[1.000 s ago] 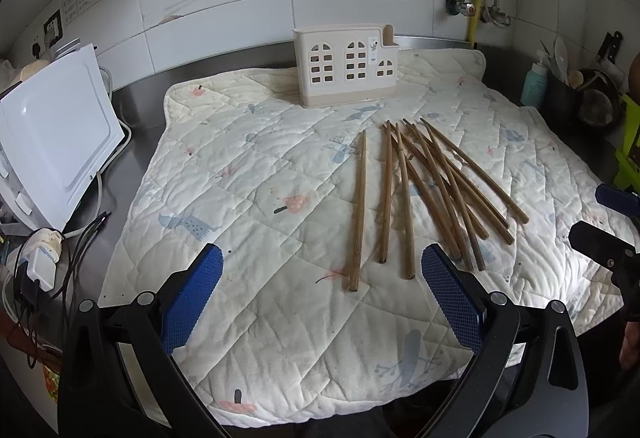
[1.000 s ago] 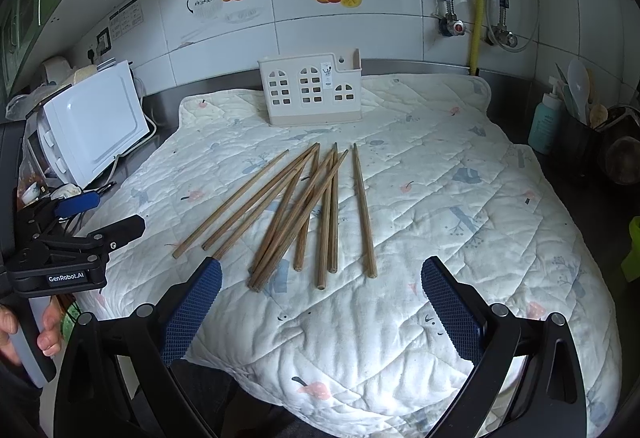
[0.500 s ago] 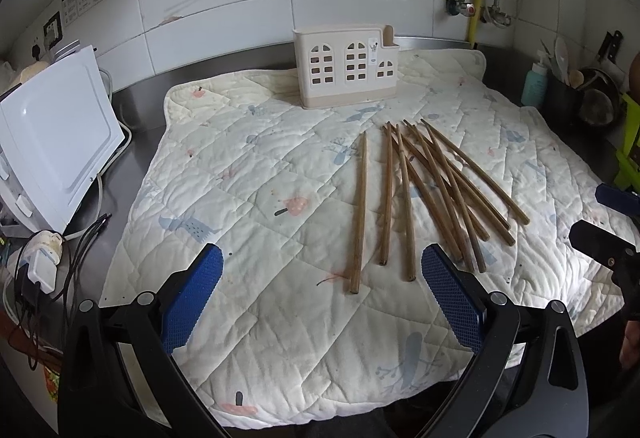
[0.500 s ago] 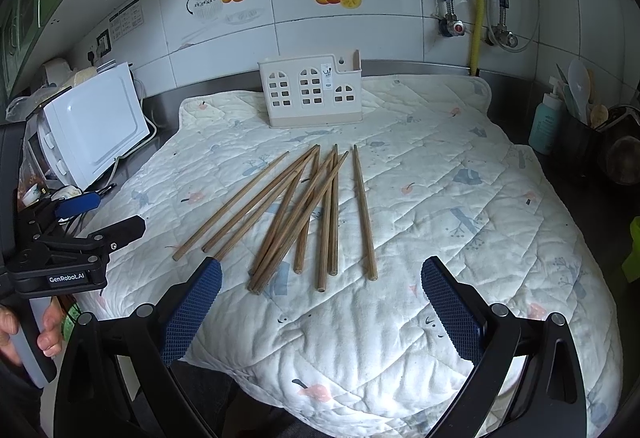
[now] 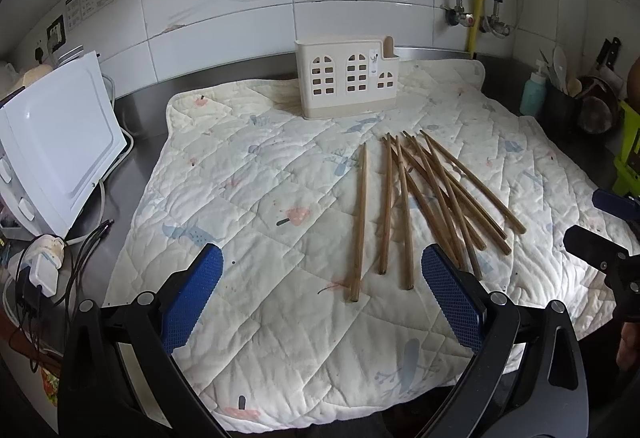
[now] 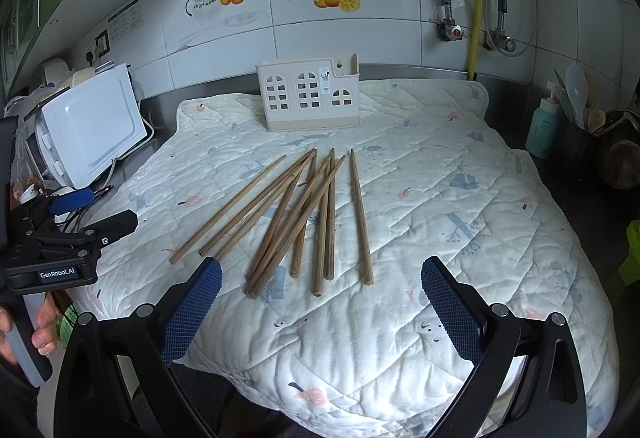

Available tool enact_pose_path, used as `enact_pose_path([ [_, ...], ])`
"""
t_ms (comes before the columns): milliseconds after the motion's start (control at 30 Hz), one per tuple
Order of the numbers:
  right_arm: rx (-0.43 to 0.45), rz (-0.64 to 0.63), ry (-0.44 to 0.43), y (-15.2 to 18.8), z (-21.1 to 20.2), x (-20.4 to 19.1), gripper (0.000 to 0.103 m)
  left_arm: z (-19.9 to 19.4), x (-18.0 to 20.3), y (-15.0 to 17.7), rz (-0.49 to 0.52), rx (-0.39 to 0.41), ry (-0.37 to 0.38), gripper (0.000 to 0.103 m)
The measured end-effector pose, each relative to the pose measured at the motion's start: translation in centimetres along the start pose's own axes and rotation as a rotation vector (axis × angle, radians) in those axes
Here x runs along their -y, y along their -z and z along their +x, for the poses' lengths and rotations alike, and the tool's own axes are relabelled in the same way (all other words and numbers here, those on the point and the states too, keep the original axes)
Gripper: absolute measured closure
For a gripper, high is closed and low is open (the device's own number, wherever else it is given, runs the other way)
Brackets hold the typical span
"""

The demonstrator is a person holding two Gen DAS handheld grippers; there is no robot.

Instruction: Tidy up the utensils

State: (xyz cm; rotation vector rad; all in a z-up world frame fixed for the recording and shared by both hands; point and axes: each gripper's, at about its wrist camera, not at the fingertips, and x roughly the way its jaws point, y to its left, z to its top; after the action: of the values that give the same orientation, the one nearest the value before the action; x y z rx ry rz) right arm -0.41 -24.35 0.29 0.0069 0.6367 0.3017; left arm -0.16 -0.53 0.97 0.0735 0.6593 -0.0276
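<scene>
Both tools sit low at the near edge of the worktop, pointing fwd over the quilted mat [image 5: 248, 197] toward the tiled wall. Left tool [image 5: 322, 296] is spread wide, blue pads [image 5: 192, 292] well apart, nothing between them, touching nothing; right tool [image 6: 322, 308] is likewise wide and empty, hovering just short of the chopsticks. The chopsticks [image 6: 304, 213] lie loose on the mat in a fan, several crossing each other, thin ends toward the holder [image 6: 308, 93], which stands upright at the far edge of the mat by the wall, well apart from the sticks; can't tell if anything's inside. Left view shows the sticks [image 5: 416, 201] mostly fwd-right of its pads, w/ one stick lying apart on the left of the bunch, plus the right tool's black tip at the right edge. Right view shows what left doesn't: a hand [image 6: 24, 334] gripping the left tool's grey handle at far left, fingers wrapped round it. Both views catch a white appliance [image 6: 92, 125] on the left and a blue bottle [image 6: 542, 127] w/ a utensil pot on the right.
</scene>
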Motion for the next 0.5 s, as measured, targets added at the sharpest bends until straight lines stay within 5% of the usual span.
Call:
enact_pose_path([
  [500, 0.029, -0.009, 0.009, -0.17, -0.78, -0.06, 0.006, -0.66, 0.22, -0.22, 0.001, 0.024, 0.006, 0.005],
])
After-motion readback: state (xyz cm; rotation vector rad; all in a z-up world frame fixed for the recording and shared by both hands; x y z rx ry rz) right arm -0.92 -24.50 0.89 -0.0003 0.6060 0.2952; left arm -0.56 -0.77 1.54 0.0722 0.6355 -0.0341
